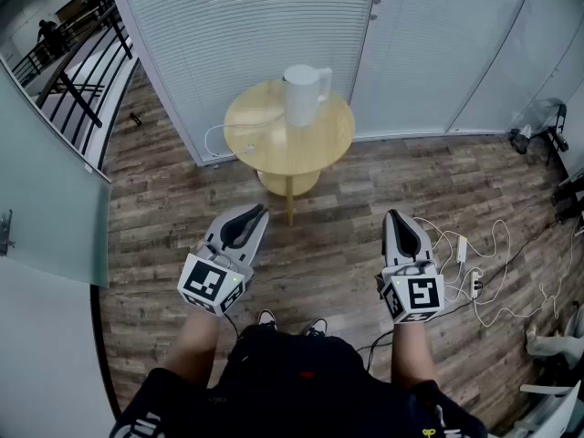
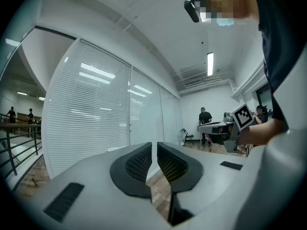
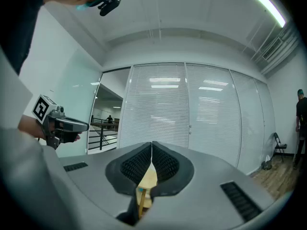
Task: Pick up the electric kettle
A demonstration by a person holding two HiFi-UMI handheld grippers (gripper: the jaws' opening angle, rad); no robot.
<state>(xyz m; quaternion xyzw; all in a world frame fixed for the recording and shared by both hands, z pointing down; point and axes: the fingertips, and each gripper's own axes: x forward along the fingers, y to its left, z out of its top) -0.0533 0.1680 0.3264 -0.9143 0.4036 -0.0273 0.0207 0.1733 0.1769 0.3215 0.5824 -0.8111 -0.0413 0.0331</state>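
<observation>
The white electric kettle [image 1: 305, 94] stands upright at the back of a small round wooden table [image 1: 274, 150], a good way ahead of both grippers. My left gripper [image 1: 258, 211] is held level over the wood floor, jaws shut with nothing between them [image 2: 154, 145]. My right gripper [image 1: 393, 215] hangs level to the right of it, shut and empty too [image 3: 152, 145]. Below its pads a strip of the table [image 3: 148, 178] shows. The kettle itself is hidden in both gripper views.
A white cord [image 1: 222, 135] hangs off the table's left side. Cables and a power strip [image 1: 464, 261] lie on the floor at the right. Walls of white blinds [image 1: 246, 26] stand behind the table, a glass panel [image 1: 46, 181] at the left. People stand at desks [image 2: 205, 117] far off.
</observation>
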